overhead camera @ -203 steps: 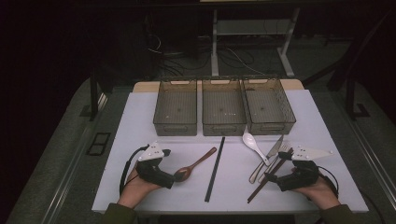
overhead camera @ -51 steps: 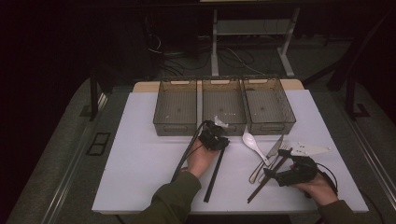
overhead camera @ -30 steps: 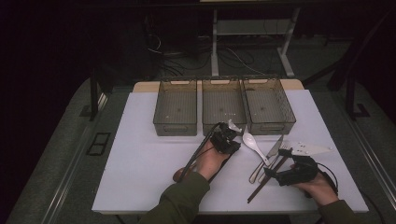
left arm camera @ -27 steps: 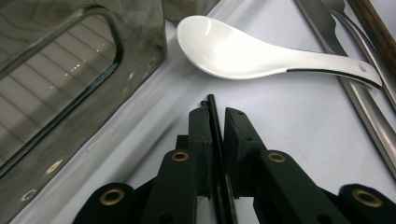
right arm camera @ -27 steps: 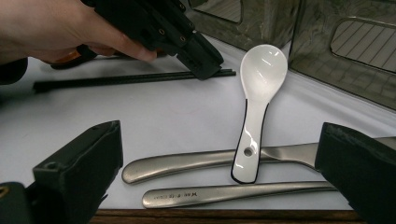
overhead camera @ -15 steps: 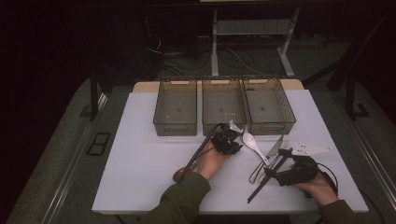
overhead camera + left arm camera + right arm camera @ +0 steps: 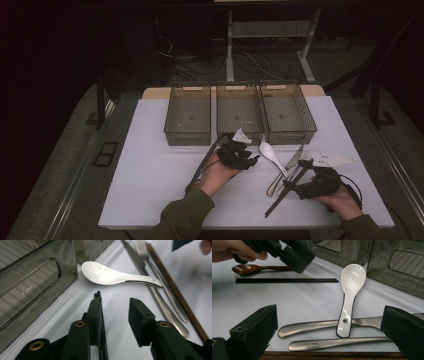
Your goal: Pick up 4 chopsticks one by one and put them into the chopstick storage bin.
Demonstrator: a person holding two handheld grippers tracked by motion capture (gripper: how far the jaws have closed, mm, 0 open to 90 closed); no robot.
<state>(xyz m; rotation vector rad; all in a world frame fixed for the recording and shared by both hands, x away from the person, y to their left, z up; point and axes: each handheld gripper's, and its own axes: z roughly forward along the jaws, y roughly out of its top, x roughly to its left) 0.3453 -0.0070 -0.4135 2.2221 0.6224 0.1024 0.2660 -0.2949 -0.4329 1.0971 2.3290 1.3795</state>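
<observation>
Finding 1, change: the left gripper (image 7: pixel 113 301) has come across from the left edge of the white table sheet (image 7: pixel 150 170) to the middle. Its jaws have just been opening and now stand parted with nothing between them.

The pair of thin black chopsticks (image 7: pixel 287 280) lies flat on the sheet. It passes under the gripper's left-hand jaw and is not pinched. In the left gripper view, the tips show just past that jaw's end.

Judgement: the chopsticks are free, so no pick-up is in force. Either they must be grasped afresh, or the jaws are being readied for the white ceramic spoon (image 7: pixel 112 276), which lies just ahead of them.

The right gripper (image 7: pixel 289 186) rests low at the near right, released and spread wide, with steel handles lying ahead of it.

Finding 2, count:
- 3 smoky clear plastic bins (image 7: pixel 187 136) stand in a row beyond the left gripper, and all 3 look empty.
- 1 pair of black chopsticks.
- 1 white spoon.
- 1 brown wooden spoon (image 7: pixel 244 268) lies behind the chopsticks.
- 1 steel knife (image 7: pixel 160 302).
- 1 steel fork (image 7: pixel 143 247).
- Brown wooden chopsticks (image 7: pixel 175 290) lie beside the fork. I cannot tell whether there are 1 or 2 sticks.
</observation>
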